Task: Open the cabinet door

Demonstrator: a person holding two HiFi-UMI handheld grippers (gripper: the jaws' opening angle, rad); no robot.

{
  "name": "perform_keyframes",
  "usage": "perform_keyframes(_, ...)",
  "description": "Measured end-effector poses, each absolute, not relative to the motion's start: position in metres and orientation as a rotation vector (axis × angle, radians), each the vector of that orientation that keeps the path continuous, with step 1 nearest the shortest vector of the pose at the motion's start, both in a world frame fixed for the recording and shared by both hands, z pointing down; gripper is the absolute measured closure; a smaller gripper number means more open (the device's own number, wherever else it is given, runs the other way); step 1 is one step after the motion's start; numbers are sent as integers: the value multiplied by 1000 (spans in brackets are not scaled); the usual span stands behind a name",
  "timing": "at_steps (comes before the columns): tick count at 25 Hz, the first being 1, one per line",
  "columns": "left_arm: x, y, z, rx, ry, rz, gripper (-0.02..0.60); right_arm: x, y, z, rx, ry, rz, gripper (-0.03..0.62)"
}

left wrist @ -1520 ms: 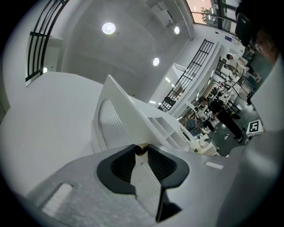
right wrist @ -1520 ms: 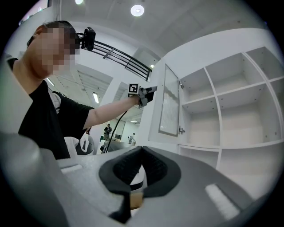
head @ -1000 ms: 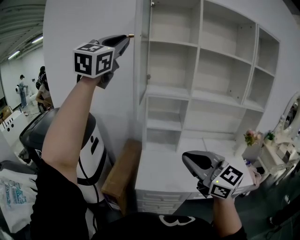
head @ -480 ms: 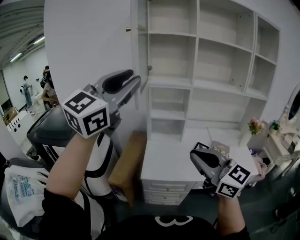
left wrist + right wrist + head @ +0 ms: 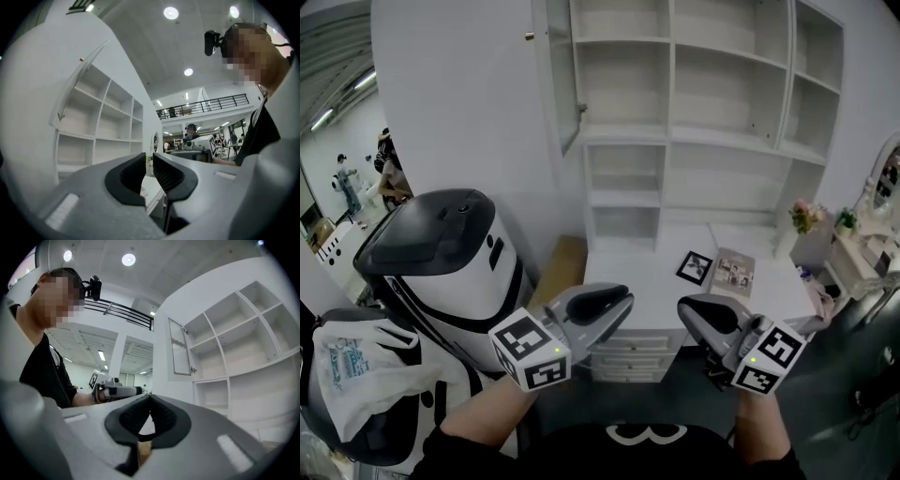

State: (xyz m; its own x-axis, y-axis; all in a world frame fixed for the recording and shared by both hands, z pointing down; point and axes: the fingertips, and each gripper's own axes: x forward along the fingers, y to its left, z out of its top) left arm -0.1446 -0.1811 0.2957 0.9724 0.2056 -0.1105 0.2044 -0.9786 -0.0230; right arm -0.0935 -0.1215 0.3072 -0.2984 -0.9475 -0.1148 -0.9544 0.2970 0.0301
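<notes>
In the upper left of the head view, the cabinet door [image 5: 555,84] stands swung open from the white shelf unit [image 5: 722,94]. Its edge is turned toward the camera, and a small knob [image 5: 529,36] sits near its outer top corner. Low in the frame, left of centre, the left claw [image 5: 625,304] is well apart from the door and far below it. Its jaws have just been closing and now stand a narrow gap apart with nothing between them. Just to its right, the right claw [image 5: 682,310] has its jaws together at the tips, gripping nothing. Above both claws in the frame lies the white surface [image 5: 637,281], bearing a black-framed card [image 5: 695,266] and a booklet [image 5: 733,272]. A white-and-black machine [image 5: 441,253] fills the left side.
</notes>
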Motion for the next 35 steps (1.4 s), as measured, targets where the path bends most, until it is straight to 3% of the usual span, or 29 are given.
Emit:
perform_keyframes(10, -164, -123, 360, -3261, -415, 199, 571, -115, -71, 358, -1831, 2395, 61, 591)
perform_keyframes(35, -175, -96, 377, -3246, -370, 183, 571, -136, -54, 402, -1842, 2412, -35, 591)
